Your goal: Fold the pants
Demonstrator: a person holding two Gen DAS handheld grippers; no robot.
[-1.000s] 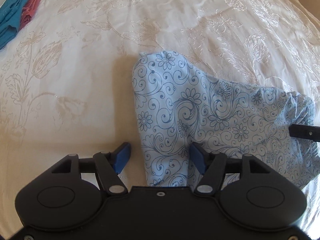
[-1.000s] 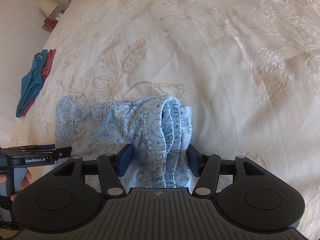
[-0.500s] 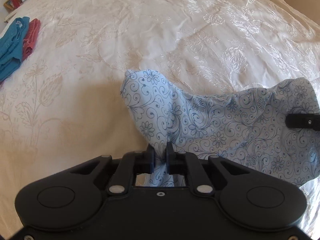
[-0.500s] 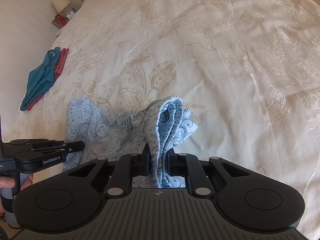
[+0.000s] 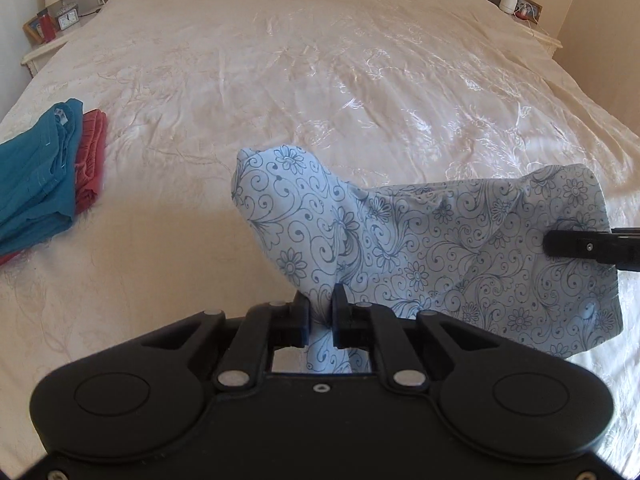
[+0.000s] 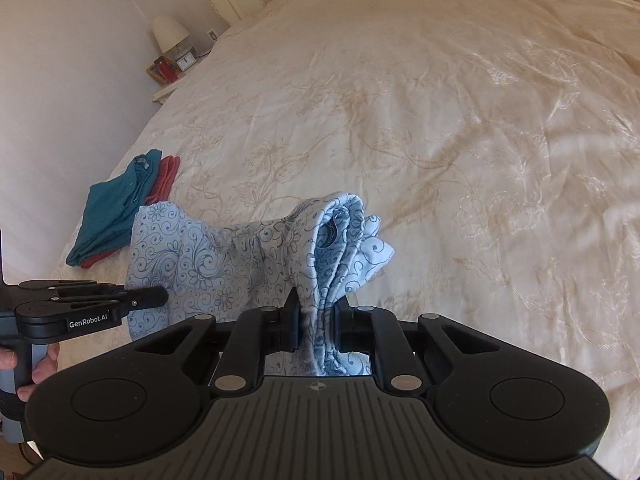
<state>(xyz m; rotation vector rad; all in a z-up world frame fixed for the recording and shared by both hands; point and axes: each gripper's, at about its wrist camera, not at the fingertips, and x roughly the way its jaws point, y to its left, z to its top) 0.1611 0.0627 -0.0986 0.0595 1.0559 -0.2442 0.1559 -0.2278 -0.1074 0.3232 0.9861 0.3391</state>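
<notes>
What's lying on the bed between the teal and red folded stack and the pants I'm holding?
Nothing: the left wrist view shows only bare cream bedspread between the folded stack and the blue floral pants.

Left gripper (image 5: 320, 316) closing tight, jaws pinching a thin bunch of cloth between them, pointing forward and level over the near side of the scene. Right gripper (image 6: 316, 320) likewise clamping, jaws nearly meeting around a thicker gathered fold, sitting off to the right, well apart from the left one. Reaching in from the right edge of the left wrist view as a dark finger (only its tip showing). Left hand (image 6: 30, 368) wrapping bare fingers (image 6: 42, 372) around the grey handle at the near left, gripping it upright.
</notes>
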